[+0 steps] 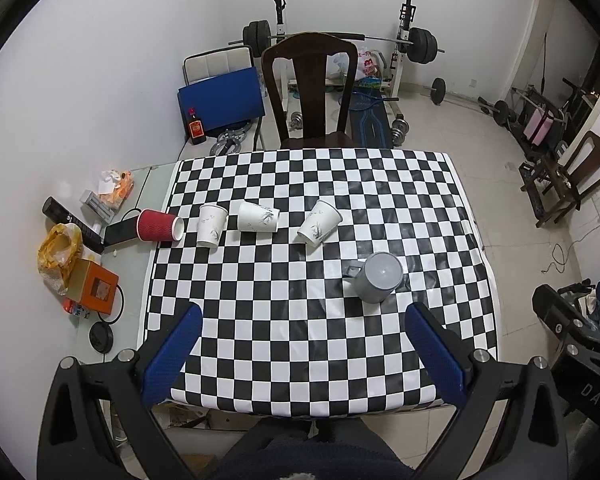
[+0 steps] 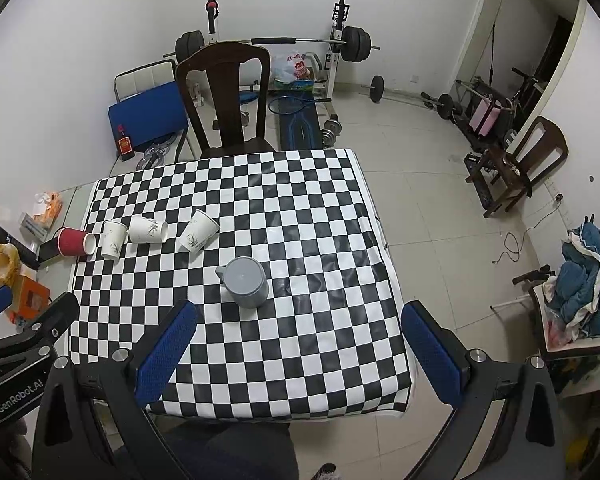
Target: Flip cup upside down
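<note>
grippers (image 1: 303, 350) (image 2: 300, 350) high, spread above table (image 2: 300, 360)

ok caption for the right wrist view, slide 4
Open right gripper above checkered table, grey mug upside down.

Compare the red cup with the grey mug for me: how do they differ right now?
The red cup lies on its side at the cloth's left edge, mouth facing right; the grey mug stands upside down, base up, nearer the cloth's middle. The red cup is ribbed paper without a handle; the grey mug is smooth and has a handle. Both sit apart from either gripper.
</note>
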`<state>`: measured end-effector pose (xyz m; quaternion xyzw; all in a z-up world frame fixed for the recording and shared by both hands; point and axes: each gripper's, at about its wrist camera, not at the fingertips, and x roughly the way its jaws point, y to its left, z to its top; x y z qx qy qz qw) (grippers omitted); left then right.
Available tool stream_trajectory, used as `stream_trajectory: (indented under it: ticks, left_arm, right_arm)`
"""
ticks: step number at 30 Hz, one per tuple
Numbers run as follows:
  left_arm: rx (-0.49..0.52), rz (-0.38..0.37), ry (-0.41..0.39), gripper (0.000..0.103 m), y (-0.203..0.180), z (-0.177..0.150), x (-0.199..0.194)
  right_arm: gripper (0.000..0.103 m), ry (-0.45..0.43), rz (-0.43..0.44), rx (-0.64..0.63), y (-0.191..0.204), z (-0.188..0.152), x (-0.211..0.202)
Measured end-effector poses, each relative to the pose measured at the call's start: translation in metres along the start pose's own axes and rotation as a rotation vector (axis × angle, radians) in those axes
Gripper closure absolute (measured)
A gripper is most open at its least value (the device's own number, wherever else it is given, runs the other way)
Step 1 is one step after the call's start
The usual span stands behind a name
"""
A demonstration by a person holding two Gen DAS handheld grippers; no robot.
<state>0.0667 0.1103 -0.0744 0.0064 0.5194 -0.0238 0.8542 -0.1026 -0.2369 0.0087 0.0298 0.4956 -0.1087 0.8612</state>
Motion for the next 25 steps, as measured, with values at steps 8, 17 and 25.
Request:
stream_trajectory:
  ticks: [8,17,25]
  left_arm:
    - [0.001,0.008,-0.002,0.000,0.008,0.000,-0.005]
    - [0.005,0.008,-0.003,0.000,0.010,0.001,-0.005]
    - [0.015,-0.013,0.009,0.000,0.015,0.002,-0.007]
  right_arm:
    - [0.000,0.002,0.007,0.000,0.001,-0.003,-0.003]
    - [0.000,0.005,0.009,0.002,0.002,-0.001,-0.003]
    - [0.000,0.007,0.007,0.004,0.002,0.001,-0.002]
